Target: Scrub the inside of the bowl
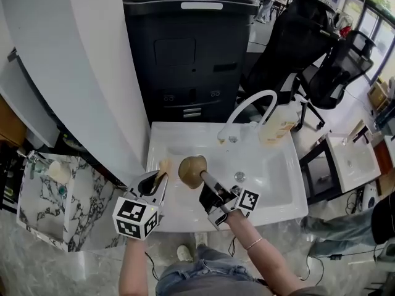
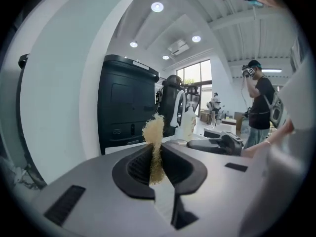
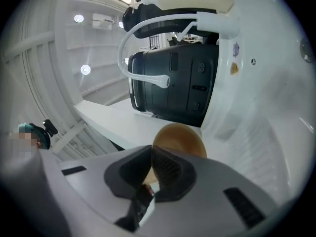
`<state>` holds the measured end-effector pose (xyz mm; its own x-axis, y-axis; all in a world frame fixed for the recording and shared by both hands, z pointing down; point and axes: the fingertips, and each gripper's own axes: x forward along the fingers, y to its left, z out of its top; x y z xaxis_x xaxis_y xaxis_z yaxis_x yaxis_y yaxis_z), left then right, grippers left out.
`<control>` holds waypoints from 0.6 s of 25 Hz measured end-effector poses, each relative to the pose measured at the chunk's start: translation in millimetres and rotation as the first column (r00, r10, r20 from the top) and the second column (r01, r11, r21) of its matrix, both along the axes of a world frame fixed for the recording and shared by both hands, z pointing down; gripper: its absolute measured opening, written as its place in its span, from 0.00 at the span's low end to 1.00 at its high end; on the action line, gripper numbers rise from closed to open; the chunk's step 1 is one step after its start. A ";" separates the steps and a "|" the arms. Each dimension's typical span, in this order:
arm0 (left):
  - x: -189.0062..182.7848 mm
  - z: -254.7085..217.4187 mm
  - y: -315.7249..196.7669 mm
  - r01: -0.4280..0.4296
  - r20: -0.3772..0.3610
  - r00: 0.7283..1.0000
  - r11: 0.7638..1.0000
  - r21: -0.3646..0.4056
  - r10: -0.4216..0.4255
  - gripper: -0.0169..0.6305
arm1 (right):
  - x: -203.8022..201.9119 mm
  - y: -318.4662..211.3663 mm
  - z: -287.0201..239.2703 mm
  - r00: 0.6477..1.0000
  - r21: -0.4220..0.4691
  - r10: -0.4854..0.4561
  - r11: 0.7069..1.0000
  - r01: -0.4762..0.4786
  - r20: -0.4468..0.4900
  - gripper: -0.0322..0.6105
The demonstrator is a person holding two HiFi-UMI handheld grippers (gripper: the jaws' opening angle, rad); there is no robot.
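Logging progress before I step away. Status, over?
Grippers: left hand-held gripper shut on scrubber; right hand-held gripper shut on rim of bowl. Bowl held over sink. Scrubber beside bowl, not inside. Nothing between them.

white sink (image 1: pixel 271 179), bottle (image 1: pixel 279 123) on rim

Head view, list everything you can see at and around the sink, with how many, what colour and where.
sink: one, white, centre
faucet: one, white, sink's back rim
bottle: one, pale yellow, right of the faucet
bowl: one, brown, over the sink, in the right gripper
scrubber: one, tan, left of the bowl, in the left gripper
machine: one, black, behind the sink
office chairs: two, black, upper right
small sink: one, white, far right
left gripper: one, grey, lower left, shut on the scrubber
right gripper: one, grey, lower centre, shut on the bowl
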<state>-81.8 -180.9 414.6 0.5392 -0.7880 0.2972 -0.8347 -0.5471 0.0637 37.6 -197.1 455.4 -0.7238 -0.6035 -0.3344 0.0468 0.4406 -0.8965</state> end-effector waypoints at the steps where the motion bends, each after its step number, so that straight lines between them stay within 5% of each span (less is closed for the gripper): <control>1: -0.8 6.2 -3.8 -0.003 0.016 1.000 1.000 -0.018 0.003 0.10 | -0.2 3.6 -1.9 1.000 0.007 -0.022 1.000 0.021 0.012 0.08; 8: 18.2 39.2 -19.3 -0.132 0.008 0.991 0.980 -0.146 0.135 0.10 | -5.3 28.6 -15.7 0.988 0.087 -0.151 0.985 0.152 -0.017 0.08; 15: 41.7 32.7 -12.0 -0.231 0.115 0.962 0.964 -0.130 0.246 0.10 | -11.4 30.9 -4.1 0.977 0.077 -0.171 0.980 0.182 -0.131 0.08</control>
<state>-40.1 -192.9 447.3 0.6582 -0.5978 0.4575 -0.6861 -0.7266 0.0377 26.2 -166.2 451.3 -0.8551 -0.4351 -0.2819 0.0224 0.5123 -0.8585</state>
